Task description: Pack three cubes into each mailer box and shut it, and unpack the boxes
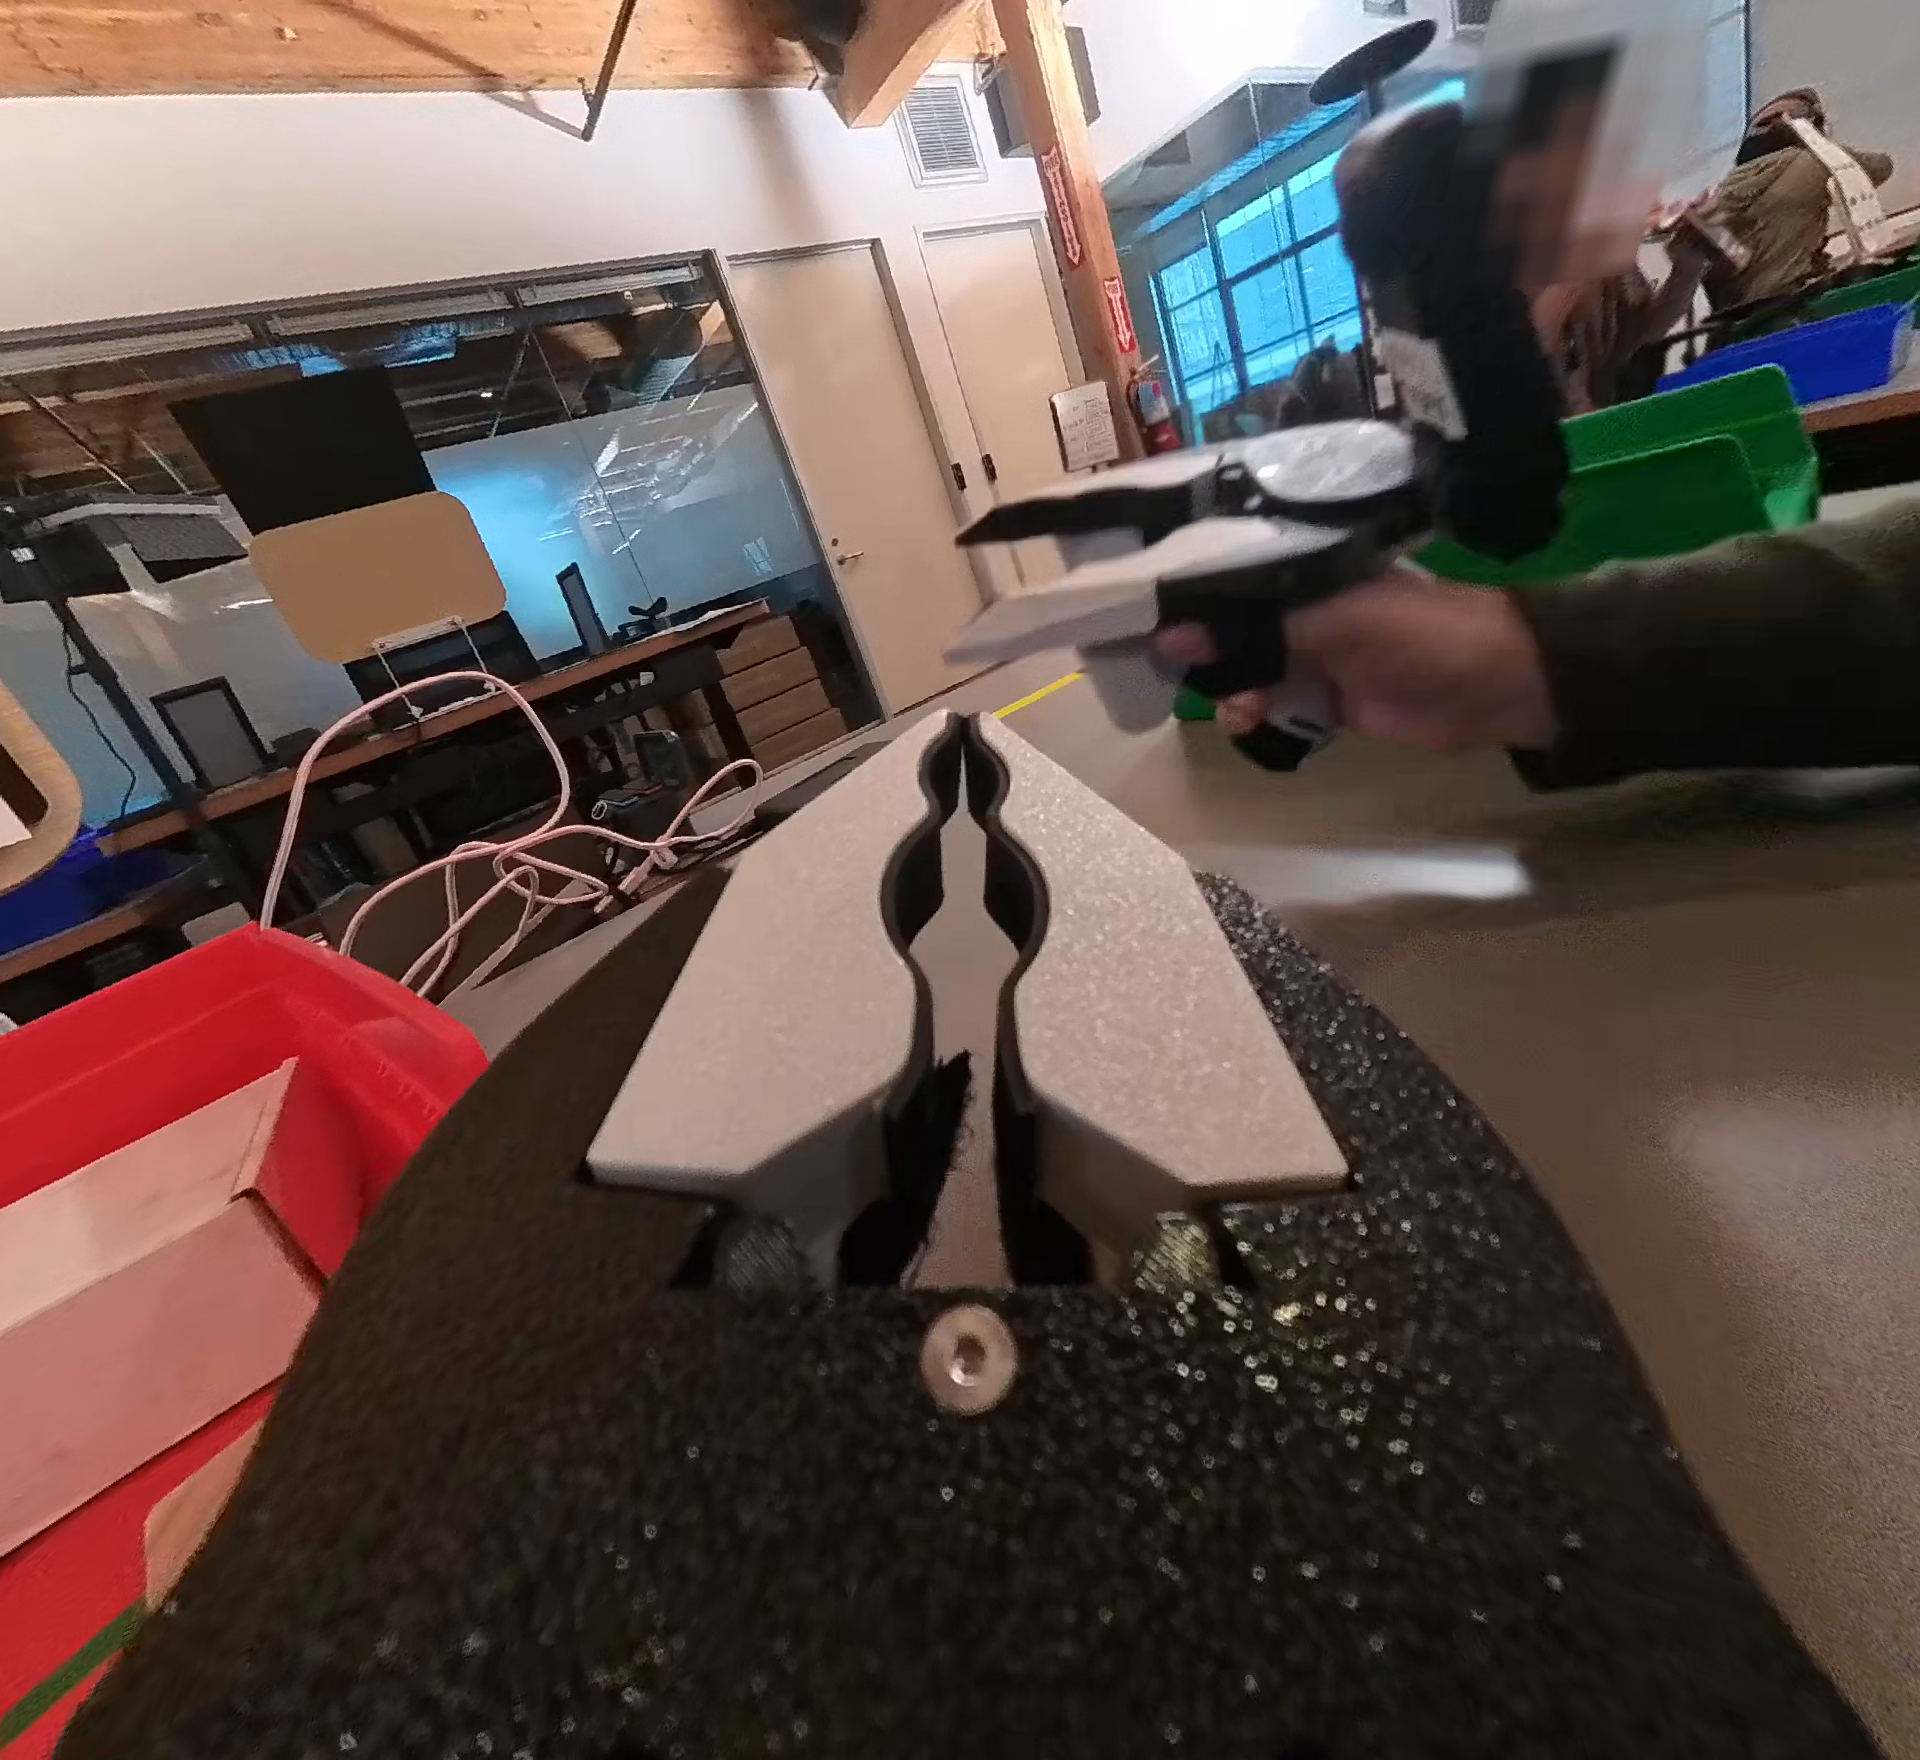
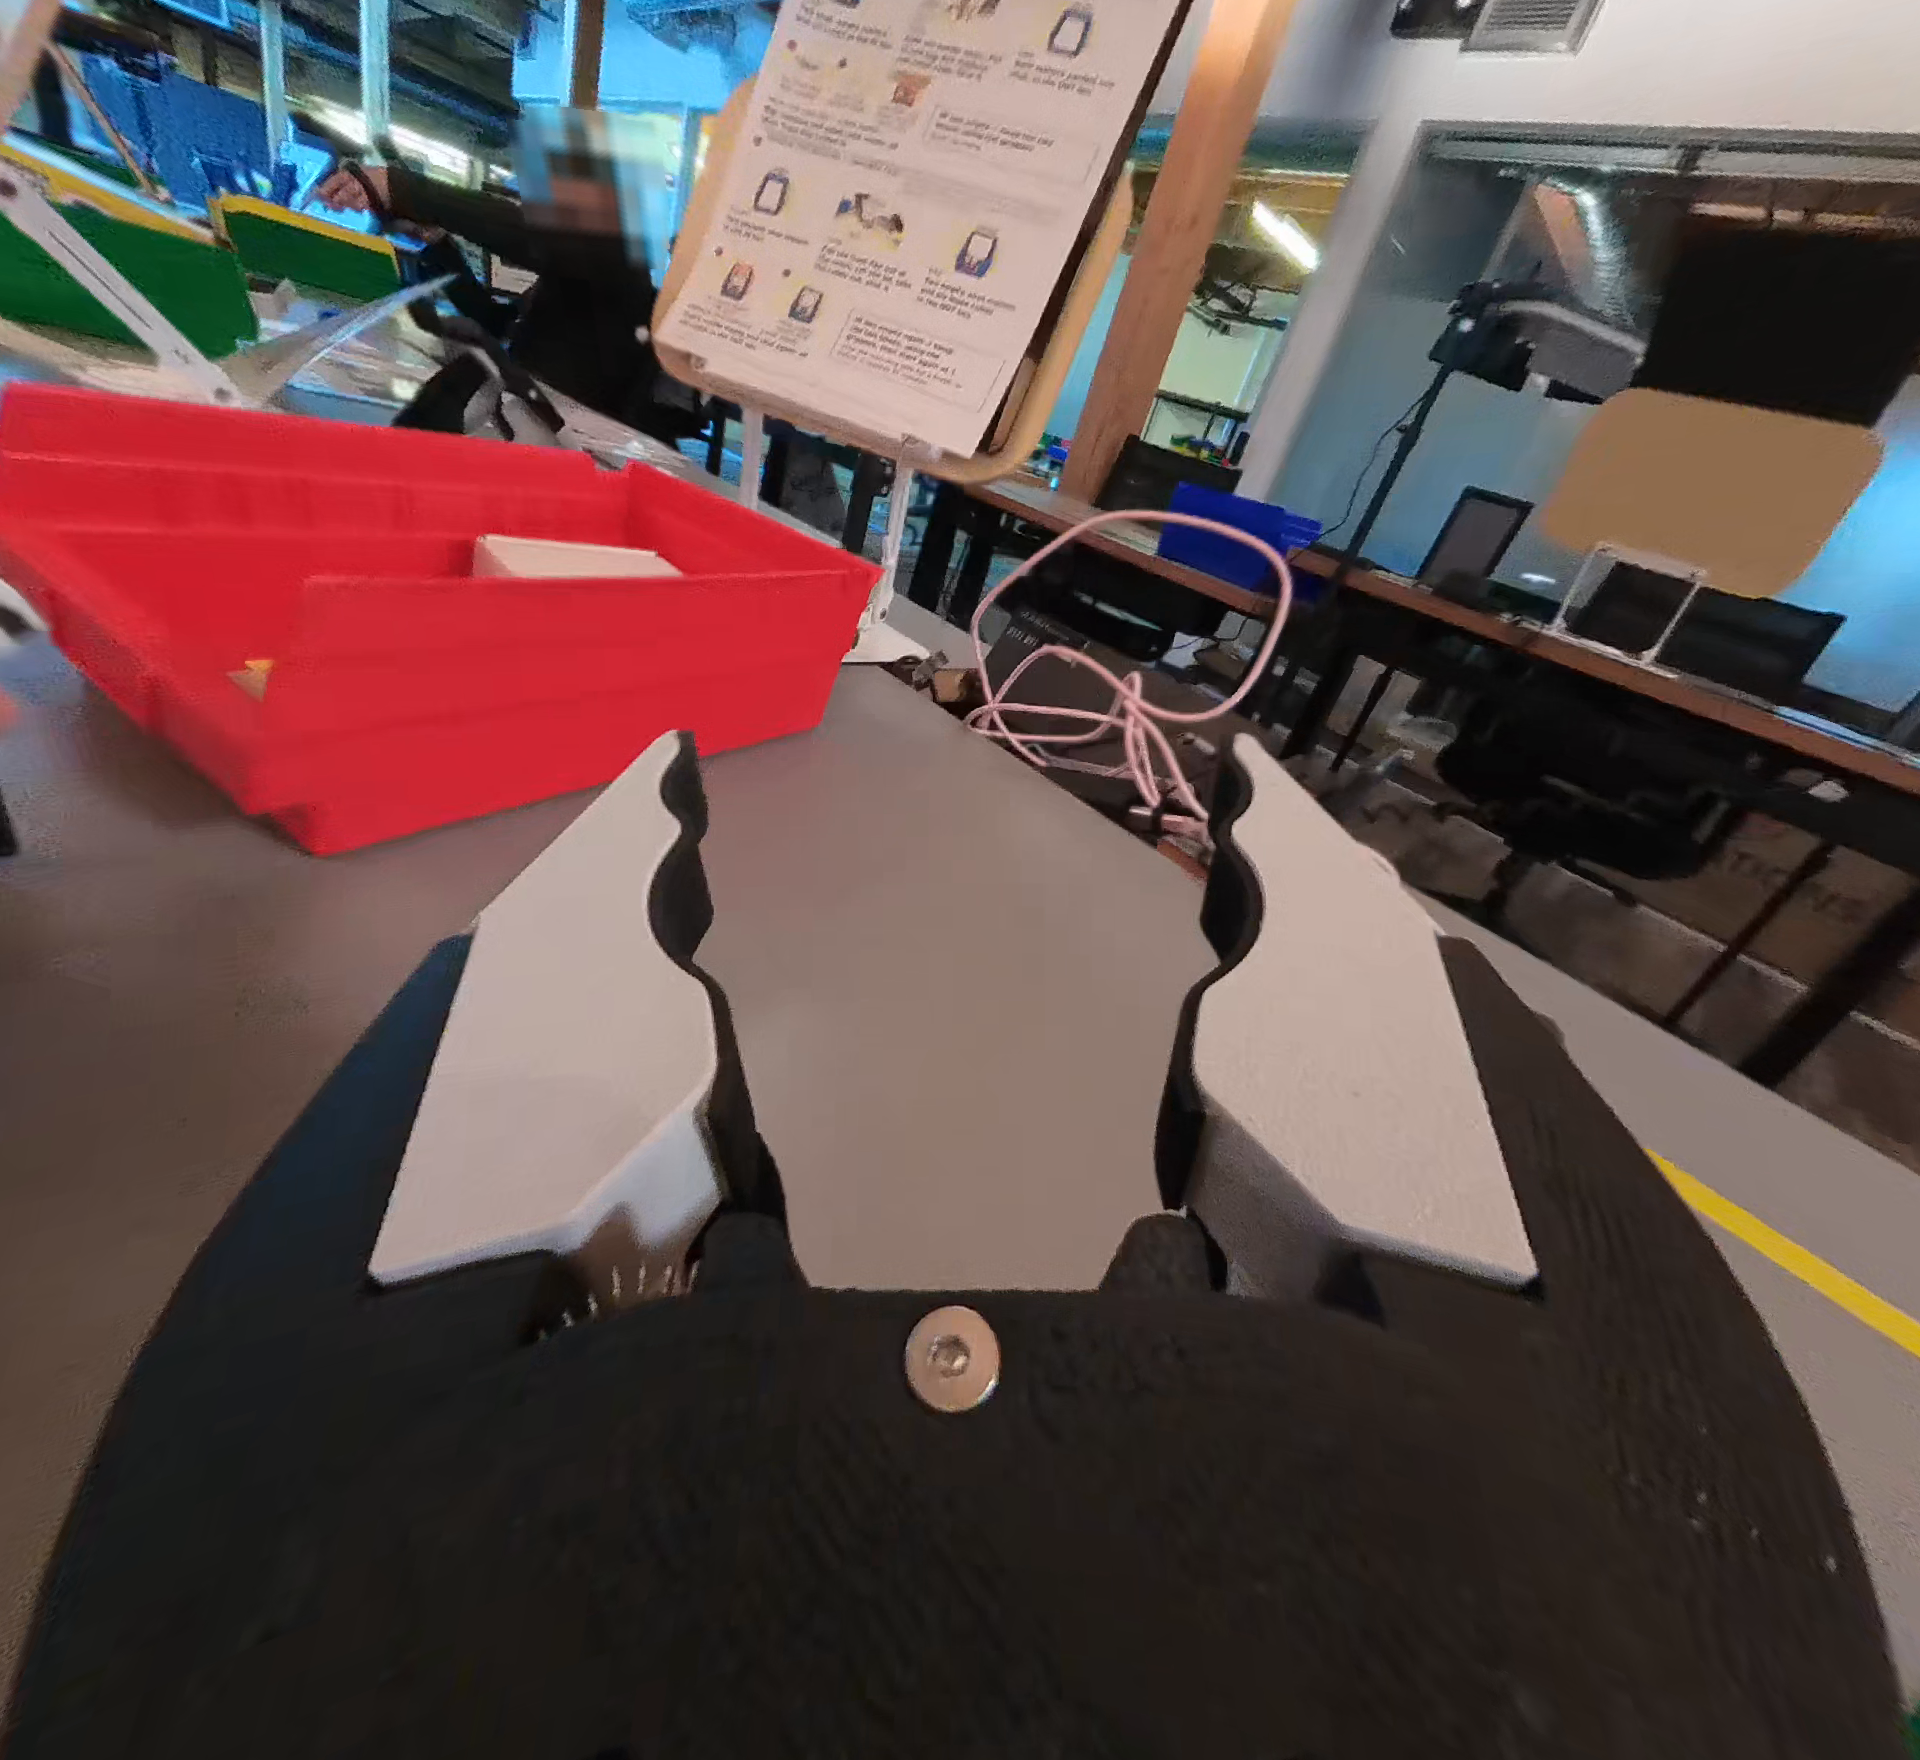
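the red bin (image 2: 416, 671) on the worktop (image 2: 935, 931) holds a white mailer box (image 2: 571, 557). right of the bin, the left gripper (image 1: 961, 734) points level, jaws closed on nothing. farther right, the right gripper (image 2: 956, 775) hovers level, jaws wide, empty.

Print too small to read covers an instruction sheet (image 2: 914, 141) on a stand, and red signs (image 1: 1060, 204) hang on a wooden post.

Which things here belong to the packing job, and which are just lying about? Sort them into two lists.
Job:
- red bin
- white mailer box inside it
- left gripper, fingers shut and empty
- right gripper, fingers open and empty

Lying about:
- pink cable
- instruction sheet on stand
- green bins
- blue bin
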`<state>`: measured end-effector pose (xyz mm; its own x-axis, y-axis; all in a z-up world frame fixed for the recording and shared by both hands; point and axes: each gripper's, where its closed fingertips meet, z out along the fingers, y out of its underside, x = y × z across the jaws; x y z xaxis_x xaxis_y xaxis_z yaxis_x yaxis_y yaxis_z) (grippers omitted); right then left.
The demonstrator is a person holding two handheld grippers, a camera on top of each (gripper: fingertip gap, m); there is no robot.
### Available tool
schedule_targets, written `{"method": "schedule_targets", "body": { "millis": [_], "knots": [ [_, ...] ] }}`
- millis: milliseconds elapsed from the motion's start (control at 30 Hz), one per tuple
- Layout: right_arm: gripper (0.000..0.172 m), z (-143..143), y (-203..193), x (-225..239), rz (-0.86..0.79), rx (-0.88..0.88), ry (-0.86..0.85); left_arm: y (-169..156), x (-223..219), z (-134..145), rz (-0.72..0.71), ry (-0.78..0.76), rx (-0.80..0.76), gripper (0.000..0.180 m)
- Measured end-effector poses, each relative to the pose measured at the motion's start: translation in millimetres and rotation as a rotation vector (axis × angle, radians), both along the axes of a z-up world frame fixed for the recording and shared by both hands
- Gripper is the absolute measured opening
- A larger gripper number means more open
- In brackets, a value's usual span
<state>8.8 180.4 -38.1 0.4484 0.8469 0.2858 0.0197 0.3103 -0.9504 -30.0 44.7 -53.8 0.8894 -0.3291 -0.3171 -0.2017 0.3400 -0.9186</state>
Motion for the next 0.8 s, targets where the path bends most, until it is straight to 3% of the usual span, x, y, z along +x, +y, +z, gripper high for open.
{"method": "schedule_targets", "body": {
  "millis": [67,233,367,433,500,567,600,667,767,800],
  "knots": [
    [0.11,-18.1,2.7,-8.2,0.01,0.008,-0.031,-0.5,-0.1,-0.5,0.006,0.012,0.004,0.0],
    [0.11,-23.9,-0.4,4.7,-0.03,0.202,-0.019,-7.4,4.1,6.0,-0.061,-0.02,0.029,0.002],
    [0.11,-13.3,-2.9,8.4,-0.049,0.25,0.022,-24.6,-12.2,37.1,-0.201,0.029,0.024,0.043],
    [0.11,-14.3,-4.9,7.6,-0.039,0.261,0.022,-19.2,-42.3,58.4,-0.144,0.155,0.021,0.061],
    [0.11,-14.6,-5.5,5.8,-0.025,0.255,0.028,5.7,-88.0,65.2,0.008,0.382,-0.082,0.069],
    [0.11,-16.1,-4.5,3.7,-0.018,0.245,0.026,35.7,-144.4,77.8,0.202,0.628,-0.118,0.051],
    [0.11,-17.7,-4.1,2.6,-0.013,0.242,0.02,49.6,-164.8,77.7,0.222,0.714,-0.165,0.048],
    [0.11,-19.6,-4.4,1.0,0.0,0.23,0.015,72.6,-194.1,50.6,0.133,0.801,-0.414,0.067],
    [0.11,-20.6,-2.9,1.1,0.004,0.216,0.015,88.8,-228.0,-6.7,-0.03,0.884,-0.791,0.132],
    [0.11,-21.1,-2.3,1.0,0.008,0.209,0.016,91.2,-237.2,-23.6,-0.069,0.914,-0.885,0.146]
  ]
}}
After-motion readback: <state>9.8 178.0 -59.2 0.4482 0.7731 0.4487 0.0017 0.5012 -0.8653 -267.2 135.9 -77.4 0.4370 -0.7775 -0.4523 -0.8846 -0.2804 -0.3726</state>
